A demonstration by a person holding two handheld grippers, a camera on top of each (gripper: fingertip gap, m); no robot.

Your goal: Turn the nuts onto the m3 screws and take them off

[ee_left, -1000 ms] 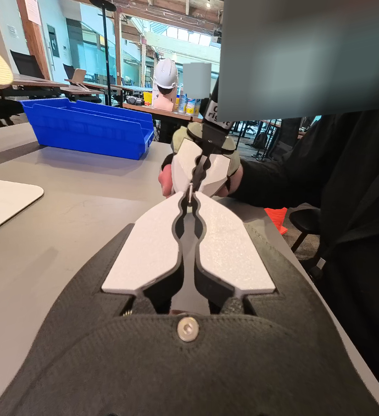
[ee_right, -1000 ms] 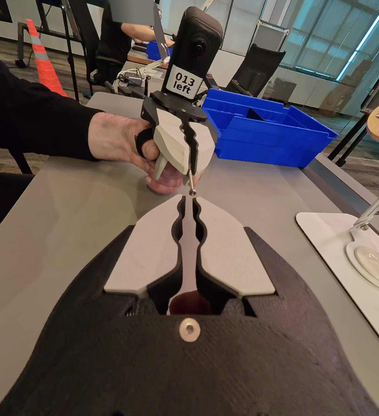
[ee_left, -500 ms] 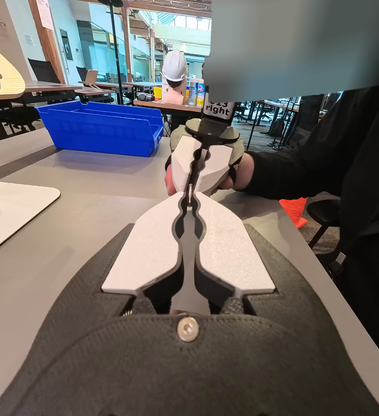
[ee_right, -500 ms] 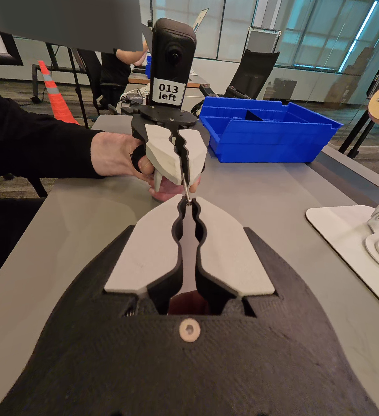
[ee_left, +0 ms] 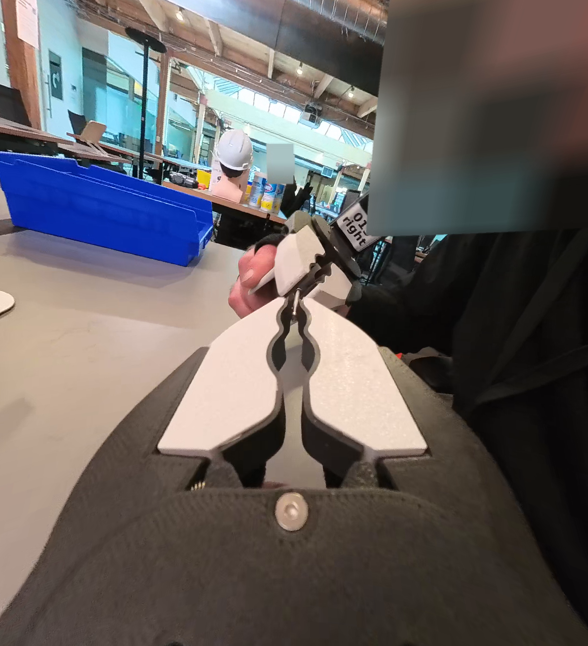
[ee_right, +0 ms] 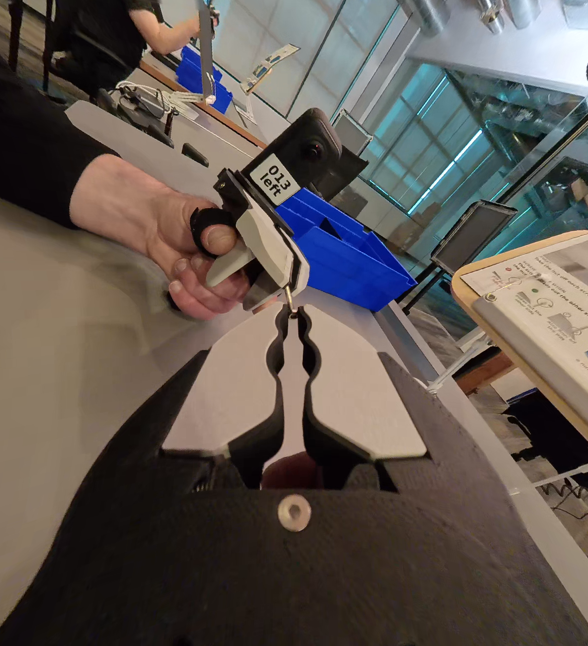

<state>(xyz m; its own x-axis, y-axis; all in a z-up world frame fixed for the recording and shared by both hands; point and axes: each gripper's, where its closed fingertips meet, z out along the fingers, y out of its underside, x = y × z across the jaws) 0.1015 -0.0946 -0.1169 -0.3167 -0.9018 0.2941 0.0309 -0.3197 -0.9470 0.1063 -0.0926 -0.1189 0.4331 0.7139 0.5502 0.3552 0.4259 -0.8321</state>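
Thin metal screw (ee_left: pixel 295 304), nut (ee_right: pixel 293 314) seemingly attached

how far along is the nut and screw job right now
Done: the screw is picked up, pinched in the left gripper. In hand: the right gripper is closed at the screw's tip on what looks like the nut, rolled sideways as if turning it. Left: whether it is going on or coming off can't be told; nothing lies finished on the table.

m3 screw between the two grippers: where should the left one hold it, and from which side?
Pinch the m3 screw at the shank end farthest from the right gripper, with the left gripper coming end-on from the opposite side. It's a thin straight pin: a lengthwise pinch probably stops tilting and leaves the other end exposed.
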